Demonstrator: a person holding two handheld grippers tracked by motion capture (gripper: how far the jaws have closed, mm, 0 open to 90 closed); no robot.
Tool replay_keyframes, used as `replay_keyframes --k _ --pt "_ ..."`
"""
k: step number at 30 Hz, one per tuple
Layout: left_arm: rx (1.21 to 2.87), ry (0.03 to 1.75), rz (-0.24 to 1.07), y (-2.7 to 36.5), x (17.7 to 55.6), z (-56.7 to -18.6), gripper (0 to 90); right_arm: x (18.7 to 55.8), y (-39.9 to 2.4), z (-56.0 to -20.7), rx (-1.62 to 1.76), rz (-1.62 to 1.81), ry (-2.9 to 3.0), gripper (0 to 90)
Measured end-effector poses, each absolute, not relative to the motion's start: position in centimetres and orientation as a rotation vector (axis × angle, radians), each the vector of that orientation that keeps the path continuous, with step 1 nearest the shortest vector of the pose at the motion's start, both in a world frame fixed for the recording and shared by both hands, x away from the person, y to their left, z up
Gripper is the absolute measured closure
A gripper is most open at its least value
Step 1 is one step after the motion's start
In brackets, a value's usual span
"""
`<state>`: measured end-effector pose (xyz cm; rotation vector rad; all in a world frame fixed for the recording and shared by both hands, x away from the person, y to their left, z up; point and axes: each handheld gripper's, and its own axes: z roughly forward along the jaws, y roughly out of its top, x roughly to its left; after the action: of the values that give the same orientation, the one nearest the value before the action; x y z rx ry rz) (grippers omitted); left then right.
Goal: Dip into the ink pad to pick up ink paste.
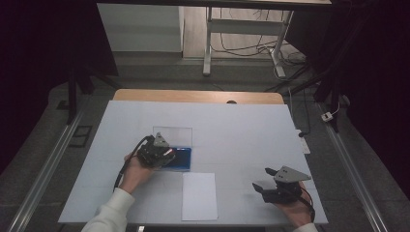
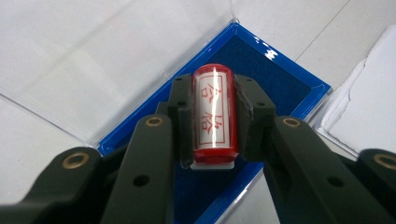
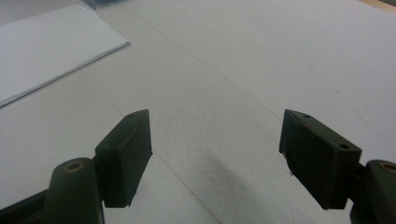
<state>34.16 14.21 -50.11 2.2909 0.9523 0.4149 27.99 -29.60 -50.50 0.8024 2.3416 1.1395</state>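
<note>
A red cylindrical stamp (image 2: 214, 116) with a white label of red characters sits clamped between the pads of my left gripper (image 2: 215, 114). It hangs over the blue ink pad (image 2: 280, 79), whose clear lid (image 2: 84, 74) lies folded open beside it. From above, my left gripper (image 1: 162, 153) is over the ink pad (image 1: 183, 158) at the table's middle left. My right gripper (image 1: 265, 179) rests near the front right of the table, its jaws wide apart and empty, as the right gripper view (image 3: 215, 154) confirms. A stack of white paper (image 1: 198, 195) lies between the two hands.
The white table cover (image 1: 232, 125) spreads across the wooden table. The paper stack (image 3: 46, 46) lies to the far left of my right gripper. A metal desk frame (image 1: 241, 38) and cables stand on the floor beyond the table's far edge.
</note>
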Motion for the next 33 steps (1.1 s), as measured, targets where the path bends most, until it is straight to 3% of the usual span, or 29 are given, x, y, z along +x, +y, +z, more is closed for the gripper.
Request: replay_keyframes --k 33 --pt "2.139 0.876 0.344 15.4 32.9 -46.6 69.8 28.2 -29.8 -50.7 0.809 1.131 2.344 25.2"
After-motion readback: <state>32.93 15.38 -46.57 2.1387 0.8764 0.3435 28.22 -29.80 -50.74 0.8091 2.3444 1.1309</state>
